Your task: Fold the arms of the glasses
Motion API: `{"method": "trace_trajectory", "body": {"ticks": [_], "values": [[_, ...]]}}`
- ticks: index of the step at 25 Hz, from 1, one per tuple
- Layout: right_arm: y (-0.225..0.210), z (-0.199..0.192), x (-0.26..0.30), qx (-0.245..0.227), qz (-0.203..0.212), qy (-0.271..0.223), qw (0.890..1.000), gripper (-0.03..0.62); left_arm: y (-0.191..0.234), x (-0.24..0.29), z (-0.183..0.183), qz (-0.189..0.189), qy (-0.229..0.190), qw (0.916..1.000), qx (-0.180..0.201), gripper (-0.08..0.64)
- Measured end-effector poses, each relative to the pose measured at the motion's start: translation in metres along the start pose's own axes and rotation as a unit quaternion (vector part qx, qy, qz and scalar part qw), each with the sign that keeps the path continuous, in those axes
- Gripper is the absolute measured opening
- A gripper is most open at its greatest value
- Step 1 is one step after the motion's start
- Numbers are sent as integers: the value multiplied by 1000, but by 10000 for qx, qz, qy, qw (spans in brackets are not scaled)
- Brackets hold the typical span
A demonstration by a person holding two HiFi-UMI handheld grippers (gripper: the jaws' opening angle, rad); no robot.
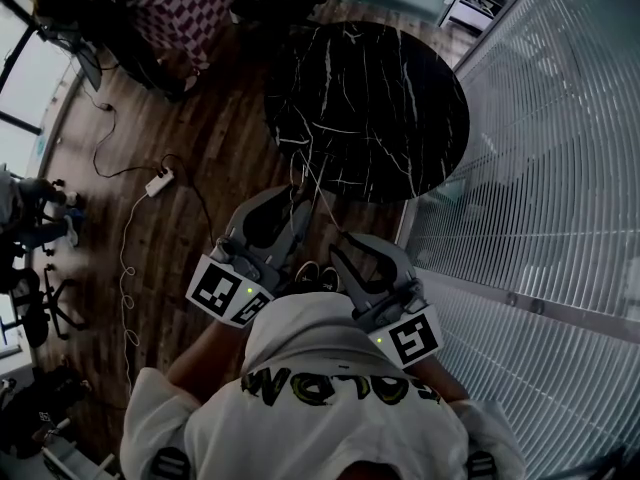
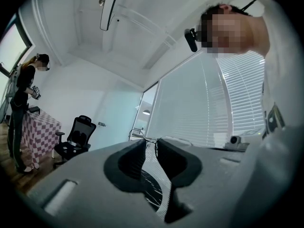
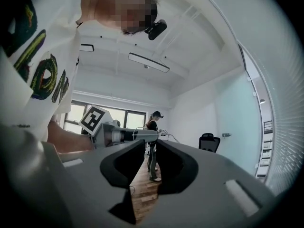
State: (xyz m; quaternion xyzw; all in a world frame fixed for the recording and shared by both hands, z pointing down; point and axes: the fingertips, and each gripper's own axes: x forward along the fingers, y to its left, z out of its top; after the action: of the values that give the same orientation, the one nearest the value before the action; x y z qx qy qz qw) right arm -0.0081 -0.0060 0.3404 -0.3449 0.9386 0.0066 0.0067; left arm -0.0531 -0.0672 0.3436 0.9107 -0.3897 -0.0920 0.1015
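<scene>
Plainly, the glasses [image 1: 312,176] look like thin wire: light, springy, easily bent; I would hold the front beside a hinge and push each arm near its tip. They hang in the air over the table's [image 1: 400,88] near edge, pinched in the left gripper [image 1: 300,200]; the right gripper [image 1: 345,250] is closed to a slit, empty. Only the gripper views show the wire at the jaws; the head view alone places the table.

The person wears a white T-shirt [image 1: 300,328], yellow-green lettering [image 1: 340,386] at six o'clock; grey left claw [image 1: 298,200] and right claw [image 1: 345,240] bear black-and-white marker cubes [image 1: 228,293].
</scene>
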Motion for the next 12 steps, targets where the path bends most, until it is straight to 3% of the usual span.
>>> {"method": "trace_trajectory", "body": {"ticks": [12], "values": [[15, -6, 1, 52, 254, 34, 9997, 78, -5, 4, 3, 23, -83, 10000, 47, 80]]}}
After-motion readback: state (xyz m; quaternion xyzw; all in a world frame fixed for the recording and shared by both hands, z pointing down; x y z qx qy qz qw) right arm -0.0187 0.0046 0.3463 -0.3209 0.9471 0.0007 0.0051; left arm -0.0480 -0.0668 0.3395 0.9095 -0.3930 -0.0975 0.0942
